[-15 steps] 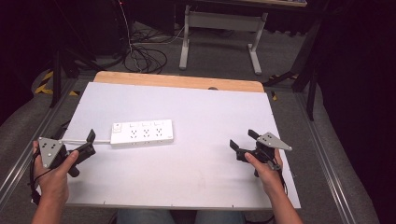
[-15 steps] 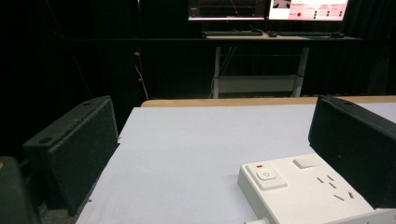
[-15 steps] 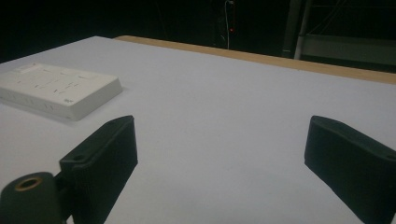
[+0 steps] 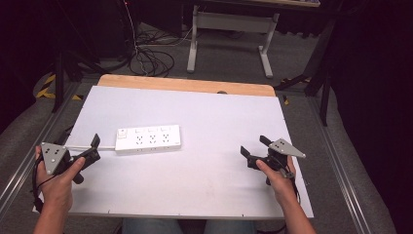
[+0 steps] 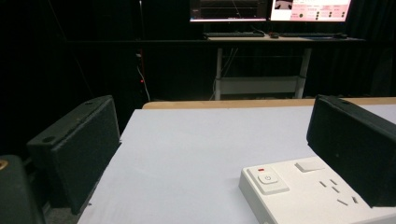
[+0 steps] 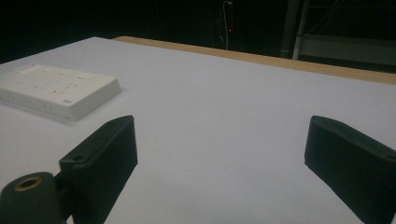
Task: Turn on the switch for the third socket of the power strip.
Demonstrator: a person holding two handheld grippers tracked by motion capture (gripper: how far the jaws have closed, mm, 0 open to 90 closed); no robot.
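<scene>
A white power strip (image 4: 148, 138) lies flat on the white tabletop (image 4: 219, 117), left of centre. Its thin cord runs left past my left gripper (image 4: 93, 147), which a hand holds just left of the strip's switch end, jaws open. In the left gripper view the strip (image 5: 317, 191) with its power button (image 5: 267, 179) lies low between the wide-apart jaws of the left gripper (image 5: 215, 154), untouched. My right gripper (image 4: 254, 145) is held near the table's right side, open and empty. In the right gripper view the strip (image 6: 56, 88) lies far off to the left of the right gripper (image 6: 224, 158).
A wooden strip (image 4: 195, 85) borders the table's far edge. Beyond it stand a desk frame (image 4: 229, 34) and loose cables (image 4: 146, 58) on the floor. Metal rails (image 4: 336, 161) run along both sides of the table. Monitors (image 5: 271, 9) glow at the back.
</scene>
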